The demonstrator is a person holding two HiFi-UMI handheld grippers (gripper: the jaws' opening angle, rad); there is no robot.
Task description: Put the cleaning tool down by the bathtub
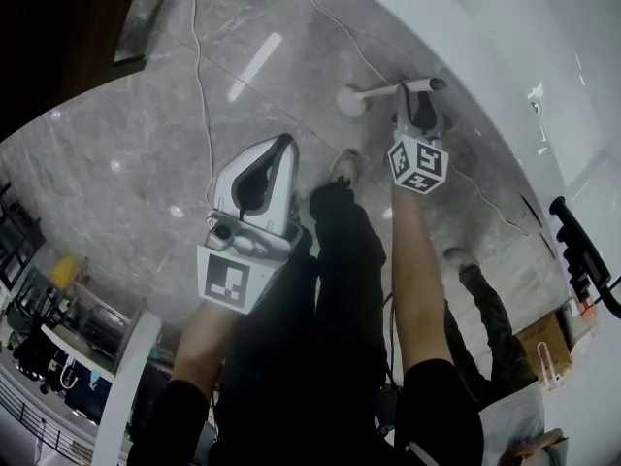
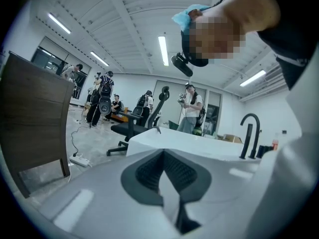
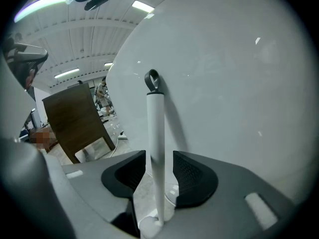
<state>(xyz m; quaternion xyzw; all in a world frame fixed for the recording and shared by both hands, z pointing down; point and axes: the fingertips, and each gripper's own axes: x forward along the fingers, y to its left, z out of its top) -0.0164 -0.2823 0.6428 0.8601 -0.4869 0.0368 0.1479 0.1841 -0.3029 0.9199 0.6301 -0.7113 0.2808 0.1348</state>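
The cleaning tool [image 1: 374, 92] is a white stick with a black hanging loop [image 3: 152, 80] and a round white base [image 1: 350, 101]. It stands upright on the marble floor, right beside the white bathtub wall [image 3: 229, 83]. My right gripper [image 1: 419, 97] is open around the stick. In the right gripper view the handle [image 3: 155, 128] rises between the pads [image 3: 192, 176], with a clear gap on the right side and only a sliver on the left. My left gripper [image 1: 281, 149] hangs away from the tool over the floor; its tips meet and nothing is between them [image 2: 163, 156].
A white cable [image 1: 199, 66] runs across the grey marble floor. A black faucet [image 1: 577, 246] sits on the tub rim [image 1: 505, 56]. A dark wooden panel [image 3: 75, 123] stands nearby, with a power strip [image 2: 79, 160], an office chair [image 2: 134, 126] and several people beyond it.
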